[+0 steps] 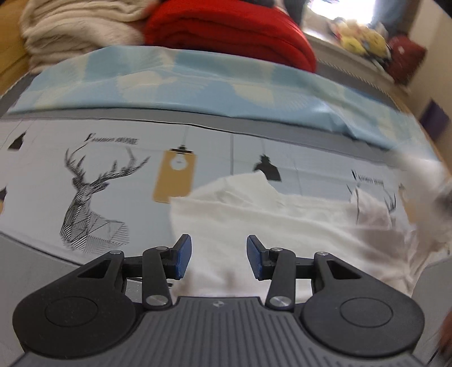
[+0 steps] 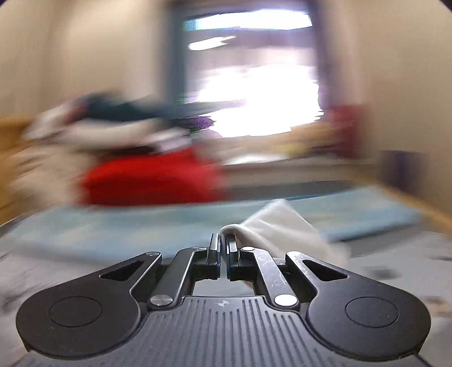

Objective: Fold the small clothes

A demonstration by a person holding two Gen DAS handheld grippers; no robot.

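Note:
A small white garment (image 1: 282,214) lies rumpled on a bed sheet printed with deer heads (image 1: 84,186). My left gripper (image 1: 219,257) is open, its blue pads (image 1: 183,254) hovering over the garment's near left part. In the left wrist view the garment's right side is lifted and blurred (image 1: 421,180). My right gripper (image 2: 224,254) is shut on a fold of the white garment (image 2: 279,225), which trails off to the right. The right wrist view is heavily blurred.
A light blue patterned cloth (image 1: 197,82) lies across the bed behind the garment. A folded red blanket (image 1: 231,25) and a cream knitted blanket (image 1: 79,25) are stacked beyond it. A bright window (image 2: 254,93) and a sill with yellow toys (image 1: 361,39) lie at the back.

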